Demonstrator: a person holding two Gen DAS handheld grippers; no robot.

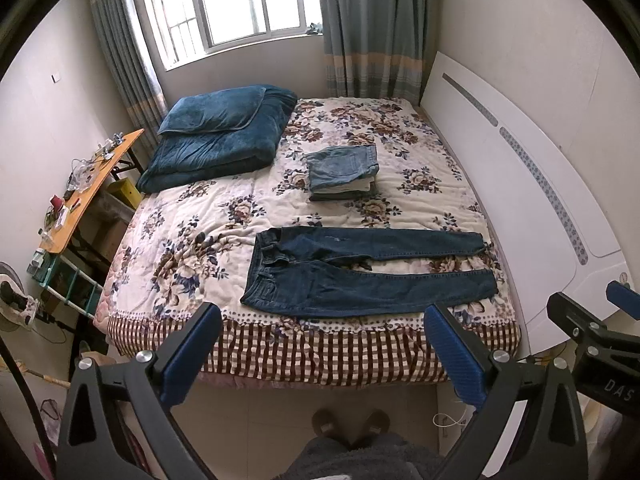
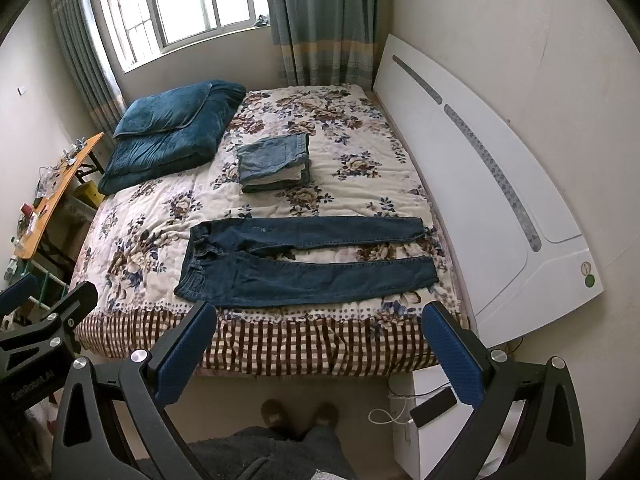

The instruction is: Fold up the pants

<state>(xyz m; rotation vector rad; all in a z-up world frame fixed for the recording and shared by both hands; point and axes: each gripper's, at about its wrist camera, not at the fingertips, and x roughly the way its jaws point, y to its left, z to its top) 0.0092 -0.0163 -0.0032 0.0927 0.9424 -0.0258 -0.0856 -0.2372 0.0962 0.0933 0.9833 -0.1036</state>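
Observation:
Dark blue jeans [image 1: 360,276] lie flat and spread on the floral bedspread [image 1: 192,248] near the bed's front edge, waistband at the left, both legs stretched right. They also show in the right wrist view [image 2: 304,272]. My left gripper [image 1: 322,316] is open and empty, held in the air in front of the bed, short of the jeans. My right gripper [image 2: 320,314] is also open and empty, at the same height beside the left one. A stack of folded pants [image 1: 344,172] sits behind the jeans, mid-bed [image 2: 276,162].
A folded teal blanket [image 1: 220,136] lies at the bed's far left. A white headboard [image 1: 540,208] runs along the right. A cluttered orange side table [image 1: 84,188] stands to the left. A white nightstand with a phone [image 2: 434,404] is at the lower right. Slippered feet [image 2: 300,412] stand on the floor.

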